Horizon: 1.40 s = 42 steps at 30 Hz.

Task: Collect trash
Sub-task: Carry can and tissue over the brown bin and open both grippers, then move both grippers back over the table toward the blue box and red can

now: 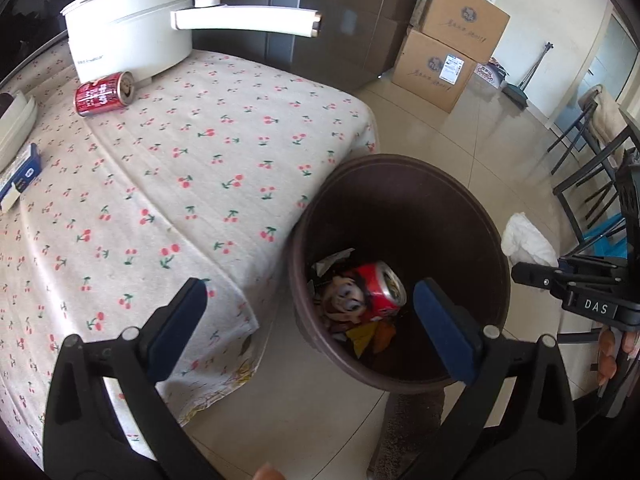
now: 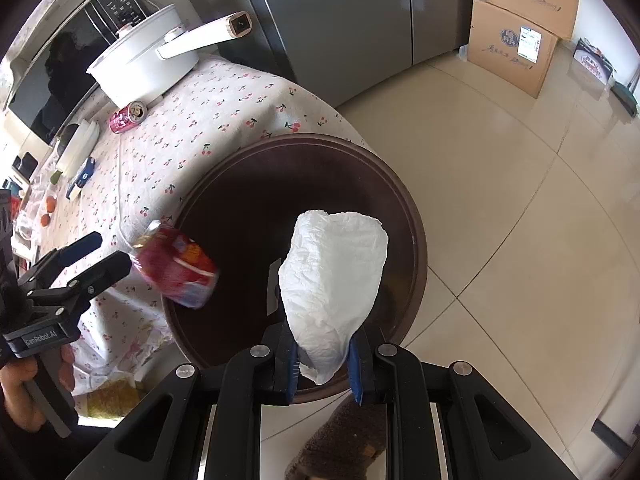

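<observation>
Far beyond the left gripper, up and to its left, a white pot with a long handle stands on the cherry-print tablecloth. A red can lies on its side touching the pot's base.

The left gripper's two blue-padded fingers stand spread wide, with nothing between them. One finger hangs over the edge of the cloth, the other over the near rim of the dark brown bin. In the right wrist view a blurred red can is in the air just off the tips of the left gripper, over the bin's left rim. In the left wrist view a red can lies among wrappers at the bottom of the bin, framed between the open fingers.

To the right, the right gripper is pressed together, pinching the lower end of a crumpled white tissue. The tissue stands up from its pads, directly above the bin's opening.

Well beyond the right gripper, to the upper right, cardboard boxes are stacked on the tiled floor.
</observation>
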{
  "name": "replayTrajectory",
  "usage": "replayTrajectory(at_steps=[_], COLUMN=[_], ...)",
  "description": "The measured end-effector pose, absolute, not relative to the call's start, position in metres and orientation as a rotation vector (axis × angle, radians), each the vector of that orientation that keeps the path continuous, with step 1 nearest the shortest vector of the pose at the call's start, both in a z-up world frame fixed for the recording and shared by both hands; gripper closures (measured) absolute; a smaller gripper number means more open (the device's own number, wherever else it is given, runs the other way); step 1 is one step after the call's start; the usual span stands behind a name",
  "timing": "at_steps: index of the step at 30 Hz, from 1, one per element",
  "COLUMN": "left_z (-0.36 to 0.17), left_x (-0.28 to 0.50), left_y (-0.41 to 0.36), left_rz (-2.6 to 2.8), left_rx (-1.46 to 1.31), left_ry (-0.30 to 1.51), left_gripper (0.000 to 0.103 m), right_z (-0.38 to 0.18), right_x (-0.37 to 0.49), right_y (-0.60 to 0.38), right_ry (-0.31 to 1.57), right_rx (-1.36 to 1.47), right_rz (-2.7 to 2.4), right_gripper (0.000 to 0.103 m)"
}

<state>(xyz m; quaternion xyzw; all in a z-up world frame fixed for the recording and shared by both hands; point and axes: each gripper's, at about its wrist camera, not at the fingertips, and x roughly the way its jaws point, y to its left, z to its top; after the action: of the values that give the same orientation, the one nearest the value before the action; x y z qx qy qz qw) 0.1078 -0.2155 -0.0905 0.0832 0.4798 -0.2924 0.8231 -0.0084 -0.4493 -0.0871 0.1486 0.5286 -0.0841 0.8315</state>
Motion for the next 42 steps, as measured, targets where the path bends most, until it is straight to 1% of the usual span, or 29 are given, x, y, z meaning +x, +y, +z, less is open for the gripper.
replayTrajectory(at_steps=[9,10,11,13,20,30,34,37,39,41,42], left_z=[-0.088,-0.087,-0.087,-0.086,-0.08,-0.084,-0.085,-0.086,-0.086,-0.086,-0.086], left_x=[0.109,0.109,0.109,0.109,0.114,0.126,0.128,0.131,0.133,0.135,0.135], left_y=[-0.182,-0.179,-0.176,-0.17,-0.139,-0.077,-0.056,-0.04,-0.029,-0.018,-0.013], left_rz=[-0.546,-0.539,-0.534,-0.522,-0.47,-0.325,-0.29,-0.261,-0.247,-0.233,-0.226], left_rx=[0.192,0.197,0.2,0.202,0.182,0.151,0.158,0.158,0.147,0.138,0.134], left_ry=[1.046,1.046,1.046,1.045,1.054,1.108,1.121,1.129,1.138,1.143,1.144], left_gripper=[0.0,0.0,0.0,0.0,0.0,0.0,0.0,0.0,0.0,0.0,0.0], right_z=[-0.086,-0.086,-0.086,-0.083,-0.078,-0.078,-0.082,-0.082,-0.081,-0.079,-0.077], right_x=[-0.001,0.0,0.002,0.002,0.016,0.041,0.053,0.062,0.068,0.074,0.077], right_y=[-0.436,-0.434,-0.432,-0.429,-0.409,-0.359,-0.334,-0.316,-0.303,-0.29,-0.283], right_ry=[1.12,1.116,1.117,1.095,1.107,1.143,1.167,1.179,1.182,1.174,1.168], right_rx=[0.296,0.295,0.298,0.317,0.313,0.208,0.136,0.087,0.072,0.055,0.049], right_rz=[-0.159,-0.157,-0.163,-0.177,-0.148,-0.095,-0.075,-0.064,-0.044,-0.033,-0.025], right_gripper=[0.081,0.072,0.047,0.019,0.019,0.016,0.012,0.012,0.009,0.004,0.004])
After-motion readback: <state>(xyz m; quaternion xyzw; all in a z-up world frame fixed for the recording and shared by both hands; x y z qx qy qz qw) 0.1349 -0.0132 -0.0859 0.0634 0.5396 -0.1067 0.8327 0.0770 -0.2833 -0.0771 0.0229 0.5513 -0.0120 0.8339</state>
